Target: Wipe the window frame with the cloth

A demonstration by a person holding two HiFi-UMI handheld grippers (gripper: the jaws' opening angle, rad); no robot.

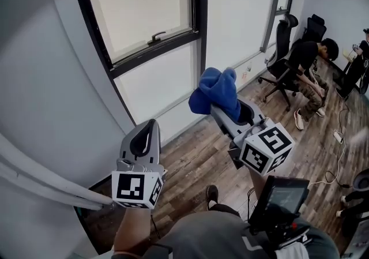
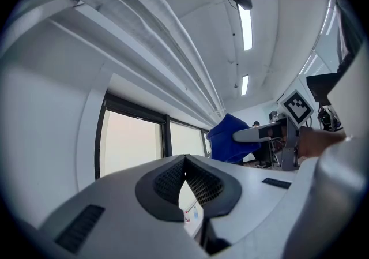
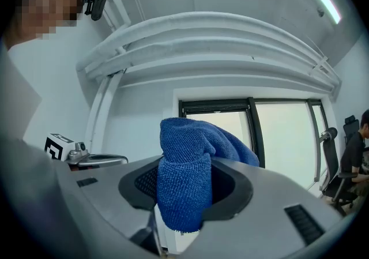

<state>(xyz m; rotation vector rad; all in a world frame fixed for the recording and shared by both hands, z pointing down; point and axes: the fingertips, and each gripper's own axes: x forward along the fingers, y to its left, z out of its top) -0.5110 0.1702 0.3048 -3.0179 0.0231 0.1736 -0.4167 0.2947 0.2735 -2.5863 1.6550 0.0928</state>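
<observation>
Head view: at centre, the right gripper (image 1: 223, 109) carries a bunched blue terry cloth (image 1: 217, 90), raised in front of the black metal window frame (image 1: 199, 27) at 12 o'clock. The grey plastic left gripper (image 1: 151, 127) sits at 7 o'clock. A seated person (image 1: 308, 64) is at 2 o'clock, over wood-plank flooring (image 1: 196, 162).

Left gripper view: its dark meshed pads (image 2: 167, 180) meet, with nothing between them.

Right gripper view: the jaws pinch the nubbly cloth, whose folds cover part of the frame.

Window frame (image 1: 199, 33) top cut off by head view's upper edge, cloth (image 1: 218, 87) hides right gripper (image 1: 226, 113) jaw tips there, & 1 red-blue speck (image 2: 193, 216) below left gripper (image 2: 185, 162) pads too small to ID.
</observation>
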